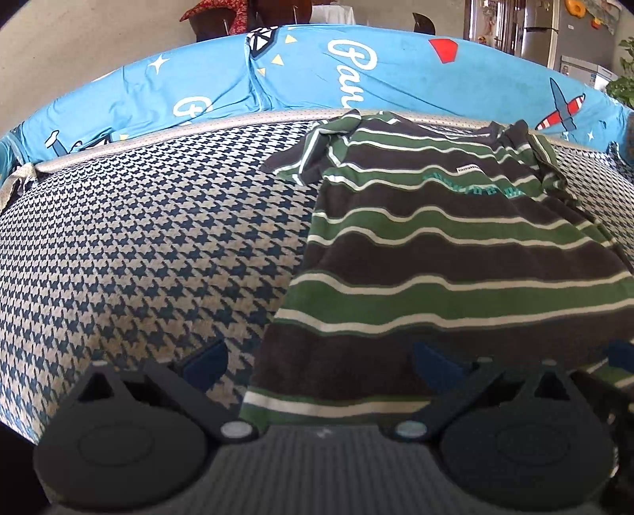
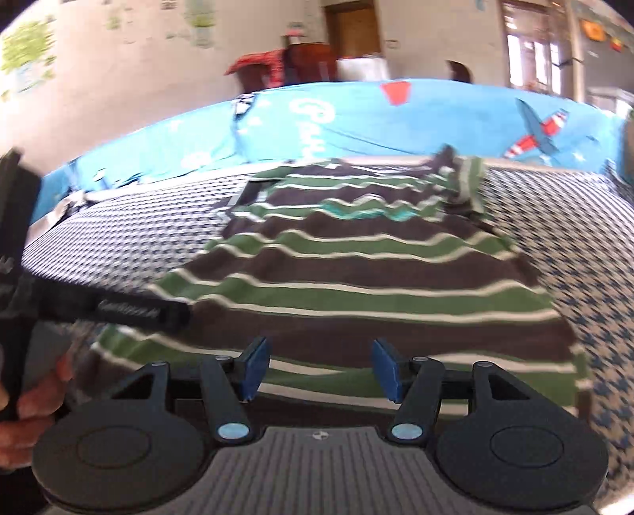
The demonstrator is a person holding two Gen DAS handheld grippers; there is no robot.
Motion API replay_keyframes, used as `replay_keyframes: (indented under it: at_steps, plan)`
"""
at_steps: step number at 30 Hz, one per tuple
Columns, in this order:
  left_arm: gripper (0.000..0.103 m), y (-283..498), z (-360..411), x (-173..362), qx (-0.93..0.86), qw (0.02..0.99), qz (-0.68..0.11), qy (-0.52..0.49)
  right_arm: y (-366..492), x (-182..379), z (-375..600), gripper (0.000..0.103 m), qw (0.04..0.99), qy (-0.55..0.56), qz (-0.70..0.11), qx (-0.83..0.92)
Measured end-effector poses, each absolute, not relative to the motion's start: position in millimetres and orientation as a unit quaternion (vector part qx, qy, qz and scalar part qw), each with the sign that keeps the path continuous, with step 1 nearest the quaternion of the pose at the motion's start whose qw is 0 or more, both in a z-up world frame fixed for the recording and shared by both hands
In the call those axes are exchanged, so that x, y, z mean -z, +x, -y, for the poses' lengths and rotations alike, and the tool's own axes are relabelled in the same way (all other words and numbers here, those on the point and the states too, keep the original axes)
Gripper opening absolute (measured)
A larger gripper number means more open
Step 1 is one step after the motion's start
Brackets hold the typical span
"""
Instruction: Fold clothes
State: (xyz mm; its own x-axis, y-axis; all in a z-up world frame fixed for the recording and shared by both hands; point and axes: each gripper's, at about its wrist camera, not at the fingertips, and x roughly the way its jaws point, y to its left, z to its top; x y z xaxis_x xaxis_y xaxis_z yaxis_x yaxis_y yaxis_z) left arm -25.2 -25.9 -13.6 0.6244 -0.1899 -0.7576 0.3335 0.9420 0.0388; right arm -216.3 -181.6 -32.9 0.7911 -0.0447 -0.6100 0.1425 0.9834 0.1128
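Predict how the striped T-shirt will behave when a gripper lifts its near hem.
The striped T-shirt is rippled, so probably floppy: it would drape and sag. It looks thin, likely light. On the houndstooth cover it may drag rather than slide.

A striped shirt lies flat on the houndstooth cover, left gripper fingers spread over its hem.

1. Across the upper frame runs a bright blue printed cloth, showing white script, stars and a red-striped plane.
2. Below it spreads a houndstooth-patterned surface, navy on cream.
3. Top left, a plain beige wall.
4. Upper right, a silver refrigerator and daylit window.
5. Top centre, a brown wooden door.
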Motion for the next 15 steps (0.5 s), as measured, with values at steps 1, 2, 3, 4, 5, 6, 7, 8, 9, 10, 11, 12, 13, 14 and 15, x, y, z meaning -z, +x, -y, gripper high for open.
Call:
replay_keyframes:
  at_steps: [1, 2, 3, 4, 5, 6, 7, 8, 9, 10, 11, 12, 13, 14, 15]
  plan:
    - [0.103, -26.5, 28.3, 15.2, 0.149, 0.895, -0.41, 0.092, -218.7, 34.0, 188.7, 0.059, 0.939, 0.084, -0.326, 0.067]
    - [0.103, -27.7, 30.5, 16.5, 0.151, 0.894, -0.41, 0.096, -222.2, 34.7, 196.2, 0.06, 0.935, 0.091, -0.333, 0.084]
    - [0.103, -29.0, 32.7, 17.6, 0.154, 0.893, -0.411, 0.1, -226.3, 35.3, 203.8, 0.061, 0.93, 0.101, -0.339, 0.097]
    - [0.103, -30.2, 35.1, 18.2, 0.156, 0.892, -0.411, 0.105, -230.4, 35.9, 211.5, 0.061, 0.926, 0.111, -0.344, 0.11]
    - [0.103, -31.9, 37.3, 18.8, 0.158, 0.891, -0.411, 0.109, -234.4, 36.0, 217.3, 0.061, 0.923, 0.121, -0.345, 0.118]
    - [0.103, -34.0, 39.6, 19.6, 0.159, 0.891, -0.411, 0.113, -238.5, 35.9, 222.8, 0.061, 0.921, 0.13, -0.345, 0.124]
    - [0.103, -35.5, 41.6, 20.2, 0.16, 0.89, -0.411, 0.116, -243.2, 34.8, 227.2, 0.062, 0.919, 0.135, -0.345, 0.132]
    - [0.103, -36.4, 42.9, 20.6, 0.161, 0.889, -0.411, 0.118, -248.5, 33.8, 230.8, 0.062, 0.917, 0.138, -0.346, 0.142]
    - [0.103, -37.4, 43.8, 20.8, 0.161, 0.889, -0.411, 0.12, -253.9, 32.9, 234.6, 0.062, 0.915, 0.142, -0.345, 0.155]
    - [0.103, -38.2, 44.6, 20.8, 0.162, 0.889, -0.412, 0.121, -259.4, 32.0, 238.5, 0.062, 0.912, 0.147, -0.345, 0.167]
    - [0.103, -39.0, 45.3, 20.6, 0.163, 0.888, -0.412, 0.121, -264.9, 31.1, 242.4, 0.062, 0.909, 0.151, -0.344, 0.179]
    - [0.103, -39.6, 46.1, 20.4, 0.164, 0.888, -0.413, 0.122, -269.9, 30.2, 246.9, 0.062, 0.907, 0.16, -0.341, 0.189]
    - [0.103, -40.0, 47.0, 20.2, 0.165, 0.887, -0.414, 0.122, -274.2, 29.5, 252.0, 0.062, 0.904, 0.172, -0.338, 0.197]
    - [0.103, -40.5, 47.5, 20.0, 0.165, 0.887, -0.414, 0.122, -277.5, 29.2, 257.0, 0.064, 0.901, 0.182, -0.335, 0.206]
    - [0.103, -40.7, 47.6, 19.8, 0.166, 0.887, -0.414, 0.122, -279.7, 29.5, 261.6, 0.067, 0.898, 0.189, -0.333, 0.215]
